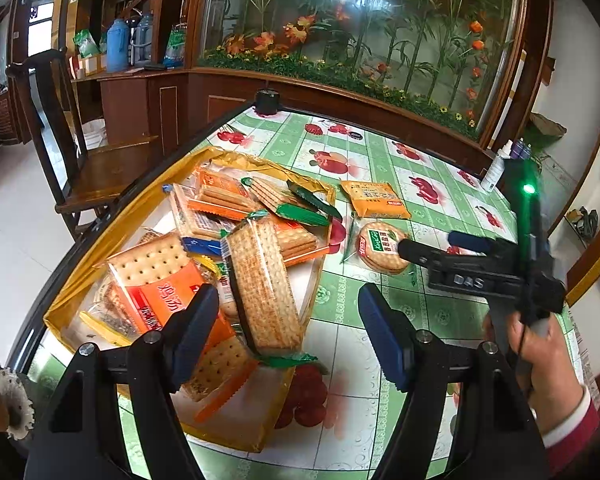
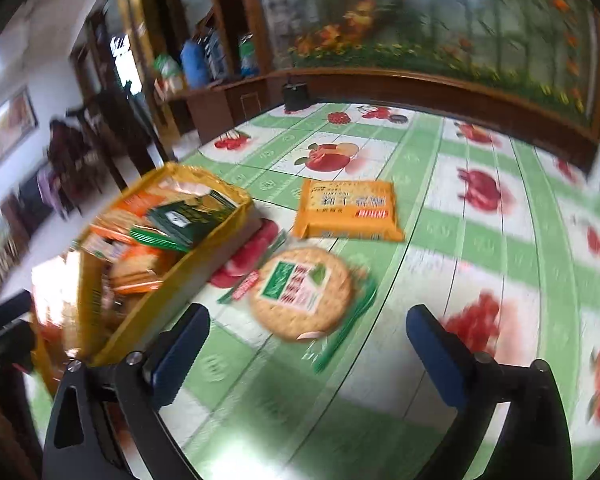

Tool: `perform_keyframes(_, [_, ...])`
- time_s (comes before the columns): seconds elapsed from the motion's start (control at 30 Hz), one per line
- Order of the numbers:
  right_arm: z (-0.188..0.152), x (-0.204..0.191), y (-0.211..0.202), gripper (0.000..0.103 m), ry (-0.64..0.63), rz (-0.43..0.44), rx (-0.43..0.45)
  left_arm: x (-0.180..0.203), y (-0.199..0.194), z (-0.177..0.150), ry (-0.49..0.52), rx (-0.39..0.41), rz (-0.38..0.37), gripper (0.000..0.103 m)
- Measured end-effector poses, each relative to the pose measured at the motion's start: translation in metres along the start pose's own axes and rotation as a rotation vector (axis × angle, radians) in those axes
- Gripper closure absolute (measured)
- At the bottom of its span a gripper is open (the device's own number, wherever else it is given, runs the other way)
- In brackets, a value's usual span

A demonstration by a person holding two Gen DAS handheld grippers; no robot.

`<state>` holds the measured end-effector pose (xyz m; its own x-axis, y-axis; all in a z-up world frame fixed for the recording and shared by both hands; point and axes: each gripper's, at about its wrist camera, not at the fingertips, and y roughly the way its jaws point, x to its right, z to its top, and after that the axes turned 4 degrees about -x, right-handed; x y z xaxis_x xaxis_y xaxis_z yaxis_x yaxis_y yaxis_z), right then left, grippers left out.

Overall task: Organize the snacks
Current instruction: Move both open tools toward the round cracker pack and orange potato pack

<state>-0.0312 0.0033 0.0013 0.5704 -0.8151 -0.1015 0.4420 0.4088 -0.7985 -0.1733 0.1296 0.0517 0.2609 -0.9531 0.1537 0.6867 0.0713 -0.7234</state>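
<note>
A yellow box [image 1: 80,280] holds several cracker packs, a long pack of square crackers [image 1: 266,288] on top. It also shows in the right wrist view [image 2: 172,280]. A round cracker pack [image 1: 380,246] [image 2: 302,292] and a yellow snack packet [image 1: 374,200] [image 2: 348,210] lie on the table to its right. My left gripper [image 1: 288,332] is open and empty above the box's right edge. My right gripper [image 2: 306,356] [image 1: 428,246] is open and empty, close to the round cracker pack.
The table has a green fruit-print cloth [image 1: 380,360]. A black round object [image 1: 267,101] stands at its far edge and a white bottle [image 1: 494,170] at its right edge. A wooden chair [image 1: 80,168] stands left of the table. A glass cabinet [image 1: 360,32] runs behind.
</note>
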Motion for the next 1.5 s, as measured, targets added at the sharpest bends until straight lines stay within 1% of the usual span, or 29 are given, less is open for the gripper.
perform_keyframes(0.1, [0.012, -0.004, 0.016, 0.001, -0.061, 0.027, -0.042, 0.004, 0.003, 0.002, 0.003, -0.009, -0.013, 0.031])
perform_keyframes(0.27, [0.022, -0.023, 0.037, 0.001, -0.312, 0.03, -0.091, 0.013, 0.006, 0.003, 0.03, -0.019, -0.028, 0.031])
perform_keyframes(0.33, [0.023, -0.025, 0.046, 0.001, -0.38, 0.054, -0.124, 0.014, 0.007, 0.005, 0.032, -0.026, -0.037, 0.031])
perform_keyframes(0.43, [0.024, -0.027, 0.058, 0.001, -0.46, 0.106, -0.182, 0.015, 0.011, 0.008, 0.027, -0.032, -0.044, 0.031])
perform_keyframes(0.53, [0.02, -0.031, 0.073, 0.001, -0.529, 0.088, -0.237, 0.018, 0.014, 0.013, 0.027, -0.036, -0.043, 0.031])
perform_keyframes(0.57, [0.02, -0.031, 0.075, 0.0, -0.527, 0.104, -0.246, 0.019, 0.015, 0.015, 0.028, -0.038, -0.043, 0.031])
perform_keyframes(0.67, [0.021, -0.022, 0.082, 0.0, -0.453, 0.144, -0.283, 0.029, 0.022, 0.02, 0.053, -0.051, -0.039, 0.031])
perform_keyframes(0.73, [0.017, -0.017, 0.08, 0.002, -0.429, 0.14, -0.262, 0.038, 0.026, 0.026, 0.074, -0.054, -0.04, 0.031])
perform_keyframes(0.77, [0.014, -0.014, 0.077, 0.008, -0.41, 0.137, -0.25, 0.044, 0.029, 0.03, 0.092, -0.055, -0.04, 0.031])
perform_keyframes(0.8, [0.012, -0.009, 0.073, 0.01, -0.384, 0.129, -0.242, 0.048, 0.031, 0.032, 0.101, -0.054, -0.039, 0.031])
perform_keyframes(0.87, [0.008, 0.001, 0.064, 0.019, -0.326, 0.119, -0.23, 0.063, 0.038, 0.043, 0.142, -0.057, -0.041, 0.031])
perform_keyframes(0.9, [0.005, 0.007, 0.06, 0.02, -0.301, 0.113, -0.224, 0.07, 0.042, 0.048, 0.156, -0.055, -0.039, 0.031])
perform_keyframes(0.97, [-0.002, 0.022, 0.053, 0.021, -0.247, 0.073, -0.209, 0.08, 0.047, 0.056, 0.174, -0.056, -0.041, 0.031])
perform_keyframes(1.0, [-0.005, 0.033, 0.048, 0.021, -0.197, 0.062, -0.199, 0.086, 0.051, 0.061, 0.181, -0.055, -0.044, 0.031])
perform_keyframes(1.07, [-0.007, 0.055, 0.037, 0.022, -0.099, 0.056, -0.182, 0.098, 0.059, 0.071, 0.198, -0.054, -0.049, 0.027])
perform_keyframes(1.1, [-0.01, 0.068, 0.031, 0.022, -0.039, 0.051, -0.172, 0.107, 0.067, 0.077, 0.213, -0.06, -0.053, 0.021])
perform_keyframes(1.13, [-0.014, 0.08, 0.024, 0.022, 0.014, 0.05, -0.163, 0.114, 0.074, 0.082, 0.225, -0.064, -0.052, 0.021])
perform_keyframes(1.2, [-0.022, 0.097, 0.013, 0.022, 0.093, 0.059, -0.147, 0.128, 0.091, 0.089, 0.251, -0.086, -0.048, 0.021])
perform_keyframes(1.23, [-0.029, 0.107, 0.006, 0.022, 0.137, 0.058, -0.137, 0.137, 0.106, 0.093, 0.263, -0.113, -0.051, 0.021])
perform_keyframes(1.3, [-0.041, 0.12, -0.005, 0.022, 0.188, 0.062, -0.118, 0.147, 0.123, 0.099, 0.268, -0.136, -0.043, 0.021])
perform_keyframes(1.37, [-0.051, 0.131, -0.015, 0.022, 0.235, 0.066, -0.104, 0.16, 0.143, 0.105, 0.276, -0.157, -0.017, 0.021])
perform_keyframes(1.5, [-0.062, 0.141, -0.03, 0.022, 0.273, 0.065, -0.08, 0.178, 0.183, 0.116, 0.291, -0.204, 0.025, 0.021])
